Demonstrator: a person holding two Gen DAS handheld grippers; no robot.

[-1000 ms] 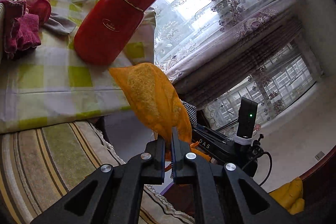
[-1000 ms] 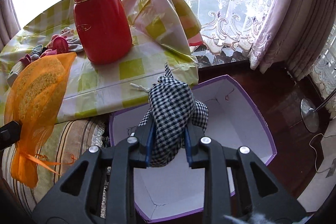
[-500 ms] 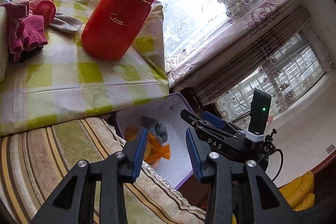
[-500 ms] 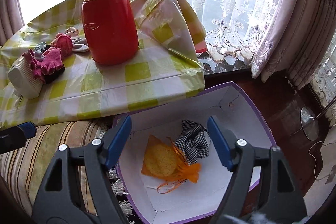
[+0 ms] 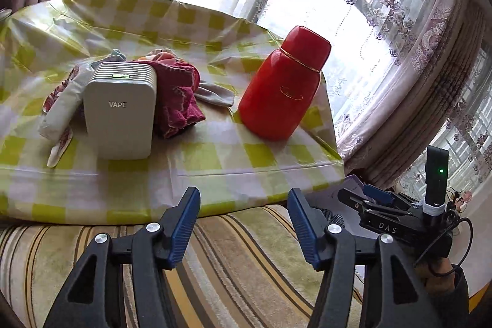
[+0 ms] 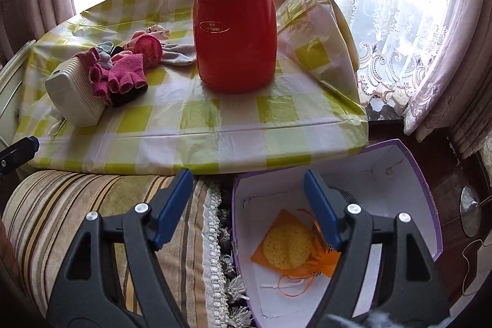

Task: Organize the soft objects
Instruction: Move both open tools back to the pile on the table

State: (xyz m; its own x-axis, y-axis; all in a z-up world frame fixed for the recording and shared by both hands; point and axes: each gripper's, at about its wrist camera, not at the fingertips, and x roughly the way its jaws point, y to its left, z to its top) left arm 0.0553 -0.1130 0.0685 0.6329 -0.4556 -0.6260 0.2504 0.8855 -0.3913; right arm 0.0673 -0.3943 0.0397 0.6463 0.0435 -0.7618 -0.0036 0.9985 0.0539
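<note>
A: Left gripper (image 5: pixel 243 223): jaws opening, nothing between; aimed at magenta knit gloves (image 5: pixel 178 100), eleven o'clock, likely next.

B: Right gripper (image 6: pixel 246 205): fingers apart, empty. Orange mesh pouch (image 6: pixel 289 245) lies in purple-rimmed white box (image 6: pixel 409 162), five o'clock: already sorted.

- The left wrist camera looks forward and somewhat down over the striped cushion (image 5: pixel 215 260) at the checked tablecloth (image 5: pixel 215 156), window behind.
- The right wrist camera tilts steeper, close above the purple-rimmed box (image 6: pixel 424 174).
- Both take in the red flask (image 5: pixel 283 88) and the white VAPE device (image 5: pixel 120 112).
</note>
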